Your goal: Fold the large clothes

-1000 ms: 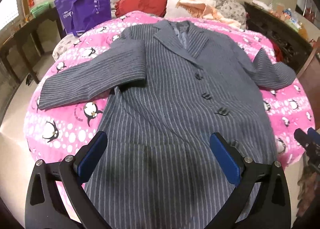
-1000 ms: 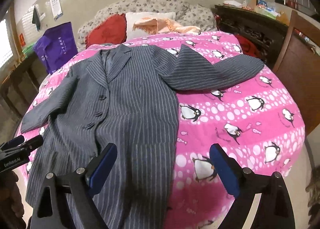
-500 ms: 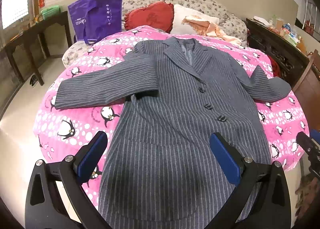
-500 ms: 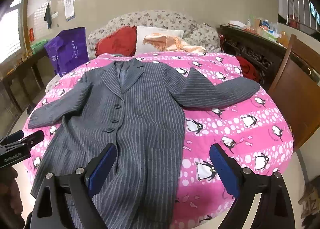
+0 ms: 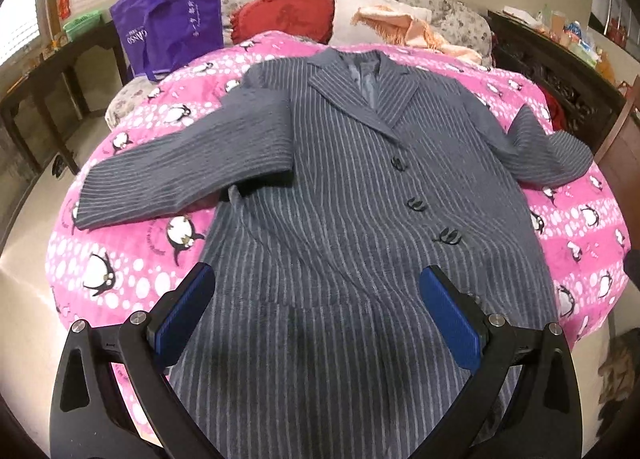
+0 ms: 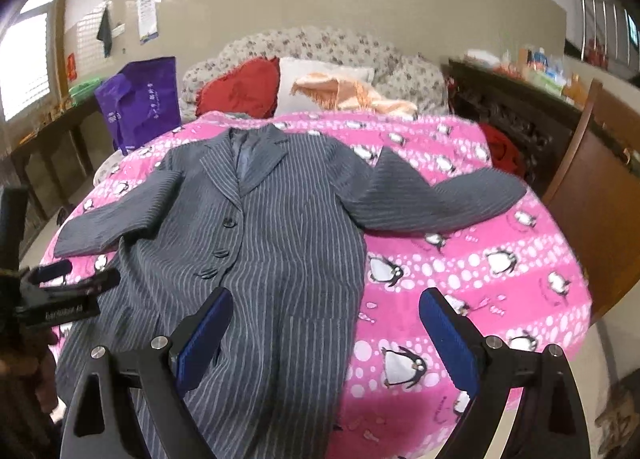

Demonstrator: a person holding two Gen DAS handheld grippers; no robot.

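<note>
The striped coat is spread flat on the bed, front up and arms out, likely so it can be folded neatly. Both tools are held wide apart with nothing gripped. The coat's bottom part lies just under the left tool; from the right tool it lies ahead and leftward.

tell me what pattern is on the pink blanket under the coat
Black-and-white penguins with white dots on the pink blanket, clearest in the right wrist view.
</note>
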